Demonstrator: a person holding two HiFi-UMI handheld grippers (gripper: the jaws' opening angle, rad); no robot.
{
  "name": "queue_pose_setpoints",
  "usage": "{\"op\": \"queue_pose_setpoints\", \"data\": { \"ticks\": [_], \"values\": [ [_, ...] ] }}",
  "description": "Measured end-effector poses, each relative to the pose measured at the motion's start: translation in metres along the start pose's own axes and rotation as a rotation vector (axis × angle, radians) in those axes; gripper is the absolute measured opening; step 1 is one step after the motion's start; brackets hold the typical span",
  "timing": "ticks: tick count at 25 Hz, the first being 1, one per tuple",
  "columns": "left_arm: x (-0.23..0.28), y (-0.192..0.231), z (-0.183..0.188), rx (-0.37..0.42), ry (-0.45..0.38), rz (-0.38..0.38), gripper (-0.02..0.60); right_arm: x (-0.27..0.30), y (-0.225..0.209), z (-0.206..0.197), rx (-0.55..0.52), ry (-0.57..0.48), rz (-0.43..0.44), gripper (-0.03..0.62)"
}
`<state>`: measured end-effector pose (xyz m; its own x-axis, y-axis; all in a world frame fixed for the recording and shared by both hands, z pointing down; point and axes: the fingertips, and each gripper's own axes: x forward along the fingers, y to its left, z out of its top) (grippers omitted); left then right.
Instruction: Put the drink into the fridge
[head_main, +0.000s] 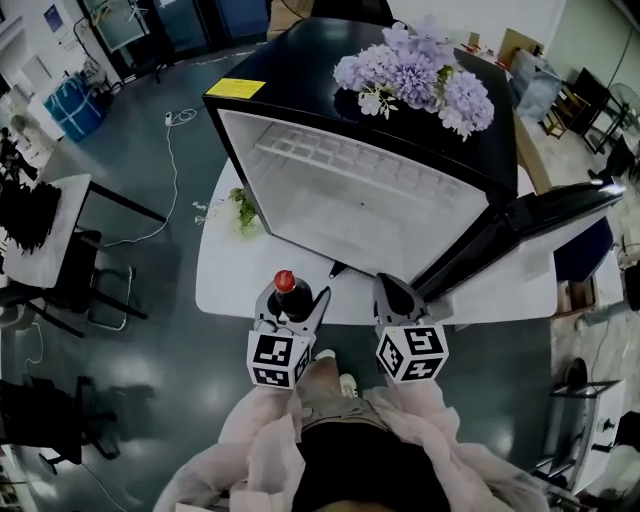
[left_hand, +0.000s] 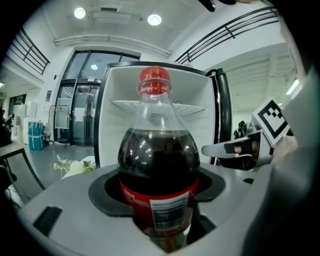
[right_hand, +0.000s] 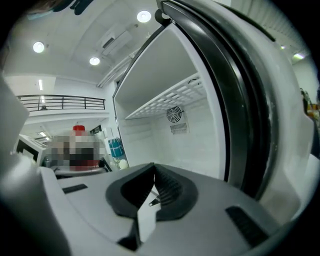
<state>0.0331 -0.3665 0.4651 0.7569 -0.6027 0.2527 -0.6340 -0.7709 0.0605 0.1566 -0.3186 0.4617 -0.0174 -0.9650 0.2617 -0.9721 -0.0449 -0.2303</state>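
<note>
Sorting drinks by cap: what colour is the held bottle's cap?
Red: the cap shows best in the left gripper view.

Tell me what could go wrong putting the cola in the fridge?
The clear plastic cola bottle with a red cap stands tall in the left claw; its cap might bump the white wire shelf inside the black mini fridge.
The claw holds it low down, so it could tip.
The open black fridge door is near the right claw and might get knocked.

No wording can be read. The print on the red label (left_hand: 161, 205) of the bottle (left_hand: 156, 150) is blurred; the yellow sticker (head_main: 239, 88) on the fridge (head_main: 300, 50) is too small.
</note>
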Motion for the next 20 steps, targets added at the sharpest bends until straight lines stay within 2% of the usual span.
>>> {"op": "queue_pose_setpoints", "data": {
  "ticks": [9,20],
  "values": [
    [0.042,0.002,0.012,0.059,0.015,-0.174,0.319,0.01,-0.018,0.006,0.047,-0.035,-0.152,0.012],
    [0.082,-0.008,0.03,0.124,0.028,-0.35,0.319,0.012,-0.034,0.021,0.097,-0.076,-0.301,0.012]
  ]
}}
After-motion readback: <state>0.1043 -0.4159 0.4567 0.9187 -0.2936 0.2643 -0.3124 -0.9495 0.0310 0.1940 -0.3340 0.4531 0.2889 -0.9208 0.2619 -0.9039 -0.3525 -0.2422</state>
